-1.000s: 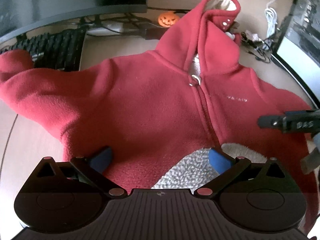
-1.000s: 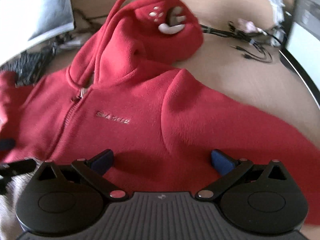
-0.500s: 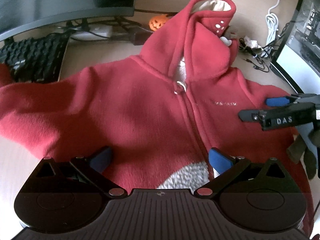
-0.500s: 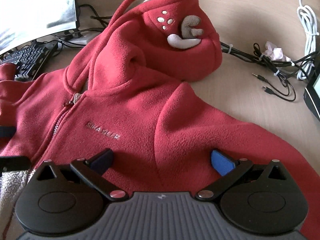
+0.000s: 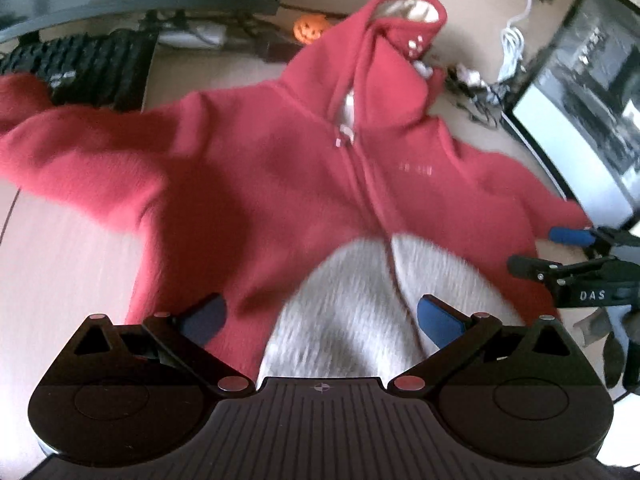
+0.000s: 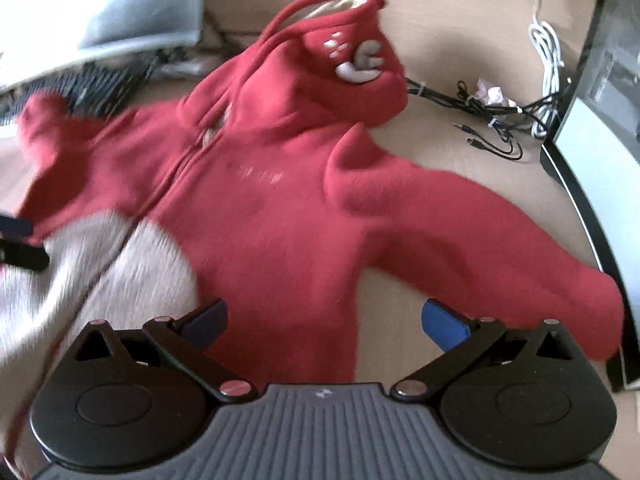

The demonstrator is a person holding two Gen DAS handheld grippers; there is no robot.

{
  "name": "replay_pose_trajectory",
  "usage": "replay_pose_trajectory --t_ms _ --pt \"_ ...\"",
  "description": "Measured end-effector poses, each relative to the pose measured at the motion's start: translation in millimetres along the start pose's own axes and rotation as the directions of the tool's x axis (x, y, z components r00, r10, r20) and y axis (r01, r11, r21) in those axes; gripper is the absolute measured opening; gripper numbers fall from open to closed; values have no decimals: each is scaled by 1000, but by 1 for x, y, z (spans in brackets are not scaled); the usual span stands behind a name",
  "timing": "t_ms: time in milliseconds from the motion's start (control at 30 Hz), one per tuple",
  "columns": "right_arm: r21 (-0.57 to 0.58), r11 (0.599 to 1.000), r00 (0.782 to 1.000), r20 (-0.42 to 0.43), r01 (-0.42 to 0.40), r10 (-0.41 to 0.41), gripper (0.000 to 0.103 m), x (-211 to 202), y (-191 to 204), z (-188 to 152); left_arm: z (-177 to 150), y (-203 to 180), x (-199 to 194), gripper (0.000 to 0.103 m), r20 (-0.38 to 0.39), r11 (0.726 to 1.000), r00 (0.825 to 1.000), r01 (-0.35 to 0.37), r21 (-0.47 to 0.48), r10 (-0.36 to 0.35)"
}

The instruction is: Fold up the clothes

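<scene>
A red hooded fleece suit (image 5: 256, 184) with a grey-white belly patch (image 5: 360, 304) lies face up on the wooden desk, zipper closed, sleeves spread. It also shows in the right wrist view (image 6: 280, 216), with its right sleeve (image 6: 500, 248) stretched toward the monitor. My left gripper (image 5: 320, 320) is open and empty above the belly patch. My right gripper (image 6: 324, 320) is open and empty over the suit's right side; it shows at the right edge of the left wrist view (image 5: 560, 252). Both views are motion-blurred.
A black keyboard (image 5: 80, 68) and a monitor base stand at the back left. A small orange pumpkin (image 5: 310, 28) sits behind the hood. Black cables (image 6: 480, 116) and a white cable (image 6: 548, 40) lie at the back right. A second monitor (image 5: 592, 120) stands at the right.
Both grippers have pulled back toward me and risen, so more of the suit shows, including the belly patch and both sleeves. Both stayed open and empty.
</scene>
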State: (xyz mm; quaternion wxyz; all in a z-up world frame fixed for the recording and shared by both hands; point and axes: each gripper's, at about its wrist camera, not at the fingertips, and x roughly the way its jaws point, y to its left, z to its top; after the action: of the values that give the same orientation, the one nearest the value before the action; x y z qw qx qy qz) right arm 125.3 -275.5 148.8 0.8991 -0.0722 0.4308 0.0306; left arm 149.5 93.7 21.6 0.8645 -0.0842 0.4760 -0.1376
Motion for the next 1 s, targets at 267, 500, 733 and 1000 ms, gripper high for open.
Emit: replay_pose_trajectory --t_ms 267,500,733,1000 --pt "21 995 995 -39 93 -92 103 -5 -12 -22 -4 9 2 103 14 999 1000 28 36 -28" --pt "196 977 996 -59 81 -71 103 -24 -24 -25 -5 19 -3 103 25 998 999 46 -33 -45" --pt "359 904 972 43 -232 232 103 -41 -1 -14 -24 16 -10 103 57 999 997 43 1 -43" --pt "286 942 980 -48 -172 194 103 -14 37 -23 -22 21 -11 103 51 998 997 62 -18 -61"
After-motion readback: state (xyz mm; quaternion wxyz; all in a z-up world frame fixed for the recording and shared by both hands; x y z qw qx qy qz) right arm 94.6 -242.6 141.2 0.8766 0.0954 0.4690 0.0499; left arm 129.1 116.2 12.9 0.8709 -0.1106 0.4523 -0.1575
